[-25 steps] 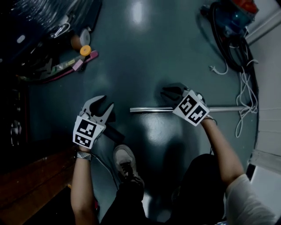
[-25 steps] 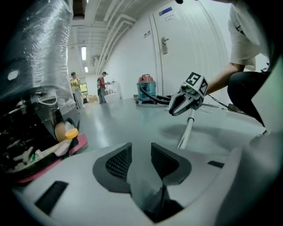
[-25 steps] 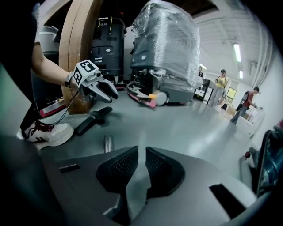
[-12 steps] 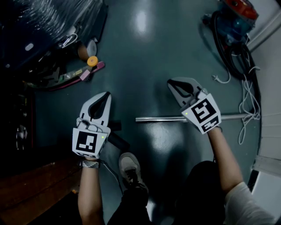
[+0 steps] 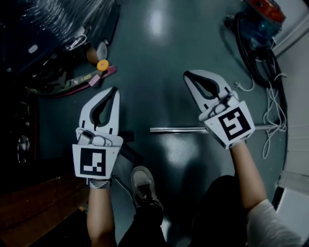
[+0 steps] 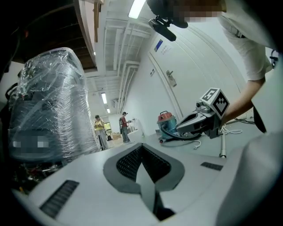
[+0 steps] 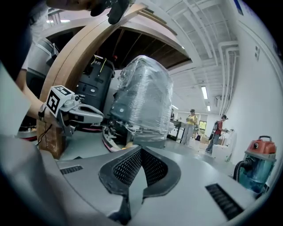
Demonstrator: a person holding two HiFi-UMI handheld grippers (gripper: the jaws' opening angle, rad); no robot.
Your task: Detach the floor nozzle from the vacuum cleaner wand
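Observation:
The metal wand point(image 5: 178, 129) lies on the dark floor, and its left end is bare. A dark piece point(image 5: 129, 153), which seems to be the floor nozzle, lies apart from that end, partly hidden behind my left gripper point(image 5: 114, 90). Both grippers are raised well above the floor and point away from me. The left one is shut with nothing in it, as the left gripper view point(image 6: 141, 145) also shows. My right gripper point(image 5: 187, 75) hangs above the wand, shut and holding nothing, the same as in its own view point(image 7: 141, 149).
The vacuum cleaner point(image 5: 260, 14) with hose and cables stands at the back right. A plastic-wrapped load point(image 7: 143, 99) and small clutter point(image 5: 99, 65) are at the back left. A wooden edge point(image 5: 38, 202) is at the lower left. My shoe point(image 5: 142, 185) is between my arms. Two people point(image 6: 110, 130) stand far off.
Both grippers rose from the floor toward the head camera and levelled out. Their jaws, open a second ago, are shut now. The wand and the dark piece stay on the floor.

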